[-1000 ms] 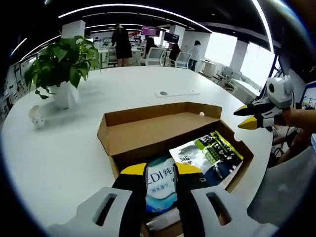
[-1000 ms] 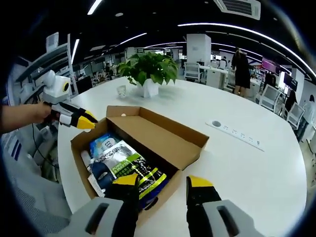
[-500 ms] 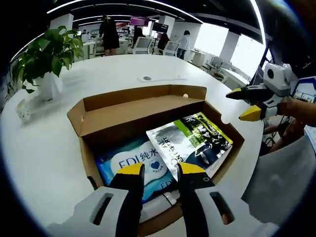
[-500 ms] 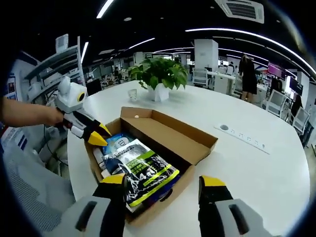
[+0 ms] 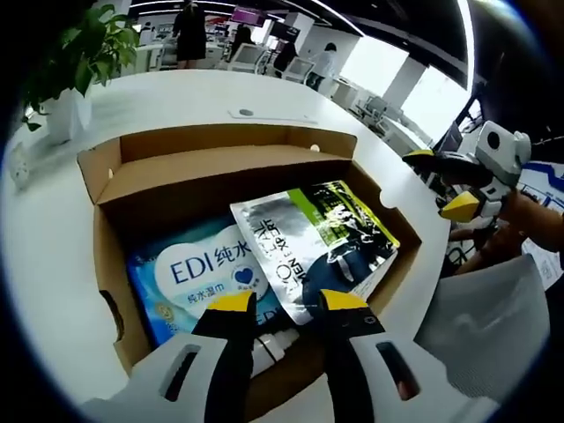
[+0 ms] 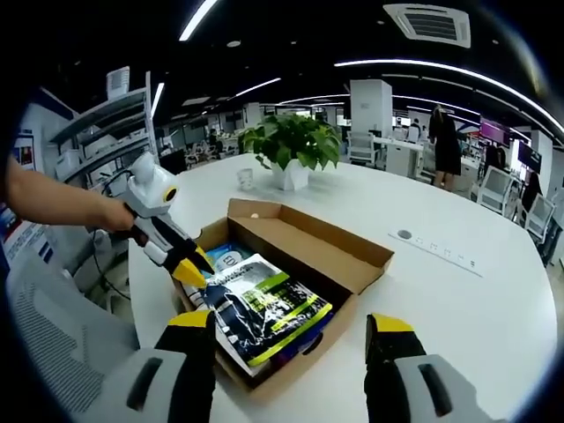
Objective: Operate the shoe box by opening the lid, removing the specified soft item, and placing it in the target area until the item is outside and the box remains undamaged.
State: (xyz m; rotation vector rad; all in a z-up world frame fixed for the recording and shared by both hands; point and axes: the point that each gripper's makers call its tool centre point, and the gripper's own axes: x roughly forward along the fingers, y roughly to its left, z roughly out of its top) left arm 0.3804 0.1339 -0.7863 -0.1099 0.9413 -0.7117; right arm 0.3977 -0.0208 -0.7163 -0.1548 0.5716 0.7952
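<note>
In the left gripper view, a leafy green plant in a white pot (image 5: pixel 66 84) stands at the far left of the round white table (image 5: pixel 176 92). The open brown cardboard shoe box (image 5: pixel 97 256) sits in the middle of the table, its lid folded back on the far side. Inside it, on the left, lies a blue and white soft pack of wipes printed "EDI" (image 5: pixel 198 273); a silver, green and black foil pouch (image 5: pixel 322 242) lies on top of the pack's right part. The left gripper (image 5: pixel 279 304), with 2 yellow-tipped black jaws, hovers over the near end of the box with the jaws a small gap apart, gripping nothing. At the right, the right gripper (image 5: pixel 451 183) is held beyond the box's edge, its jaws parted.

In the right gripper view, a hand (image 6: pixel 110 214) at the left holds the left gripper (image 6: pixel 189 269), its tips at the near left wall of the box (image 6: pixel 352 264), just above the blue pack (image 6: pixel 227 258). The foil pouch (image 6: pixel 264 304) lies in the box's near half. The plant (image 6: pixel 291 145) stands behind the box. The right gripper (image 6: pixel 291 322) shows its jaws spread wide, with nothing between them.
</note>
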